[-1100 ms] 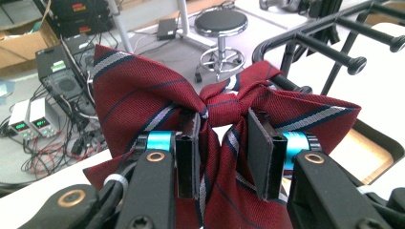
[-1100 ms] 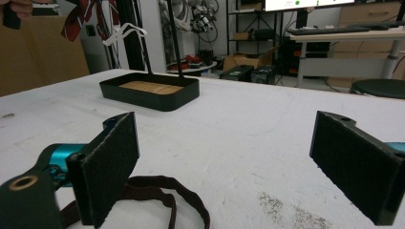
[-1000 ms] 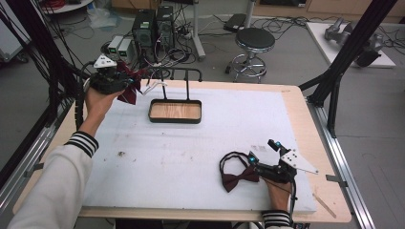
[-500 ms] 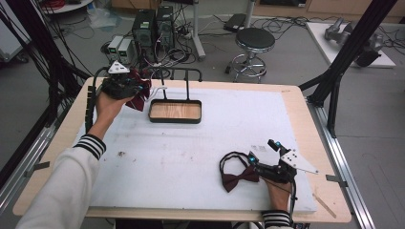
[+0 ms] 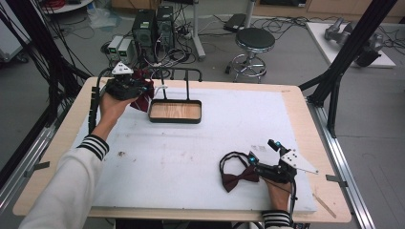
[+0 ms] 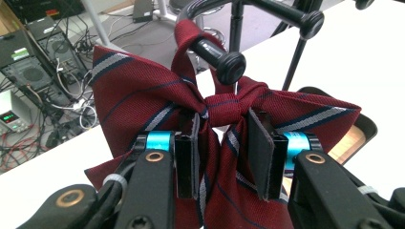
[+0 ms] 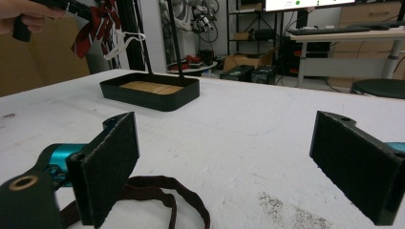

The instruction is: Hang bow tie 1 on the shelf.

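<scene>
Bright even light, soft shadows, slight blur

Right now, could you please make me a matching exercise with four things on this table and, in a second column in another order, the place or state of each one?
Things:
1. striped bow tie
2. plain bow tie
3. left gripper
4. right gripper

Places or states:
A. open, low over the white mat
B. lying flat on the mat near the front edge
C. looped over a black bar of the rack
D. shut on cloth, held up beside the tray

Pairs: 1-C, 2-B, 3-D, 4-A
</scene>
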Tool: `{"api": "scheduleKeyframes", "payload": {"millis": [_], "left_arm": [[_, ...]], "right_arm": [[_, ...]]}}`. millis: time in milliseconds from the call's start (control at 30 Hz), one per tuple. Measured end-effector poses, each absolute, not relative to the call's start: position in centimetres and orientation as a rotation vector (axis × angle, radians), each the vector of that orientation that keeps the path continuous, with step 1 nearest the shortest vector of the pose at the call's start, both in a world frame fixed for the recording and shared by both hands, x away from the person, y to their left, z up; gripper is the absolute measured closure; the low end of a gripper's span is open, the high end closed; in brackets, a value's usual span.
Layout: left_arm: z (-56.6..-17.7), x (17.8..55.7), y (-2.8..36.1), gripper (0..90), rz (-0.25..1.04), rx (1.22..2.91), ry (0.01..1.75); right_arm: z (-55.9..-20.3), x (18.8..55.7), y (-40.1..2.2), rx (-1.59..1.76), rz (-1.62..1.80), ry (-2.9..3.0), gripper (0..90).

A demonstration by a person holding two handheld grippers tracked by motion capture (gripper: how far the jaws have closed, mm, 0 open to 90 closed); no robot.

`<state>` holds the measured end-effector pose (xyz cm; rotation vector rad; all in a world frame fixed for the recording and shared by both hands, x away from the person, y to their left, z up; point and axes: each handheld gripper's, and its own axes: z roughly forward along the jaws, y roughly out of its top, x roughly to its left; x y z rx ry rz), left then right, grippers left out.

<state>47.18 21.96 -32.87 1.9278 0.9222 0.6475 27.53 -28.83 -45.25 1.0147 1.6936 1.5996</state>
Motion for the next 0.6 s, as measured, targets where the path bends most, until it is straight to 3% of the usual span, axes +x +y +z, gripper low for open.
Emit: {"api": "scheduleKeyframes", "payload": {"millis": [467, 600], "left_arm": [[-33.44, 47.37, 21.28, 62.3, 0.595, 1.914, 0.907], [-33.52, 47.35, 21.29, 46.5, 0.568, 1.906, 0.908]], "right_arm": [[-45.25, 27.53, -28.82, 1.016, 1.603, 1.692, 8.7], [-45.25, 27.54, -28.82, 1.018, 1.604, 1.691, 8.8]]}}
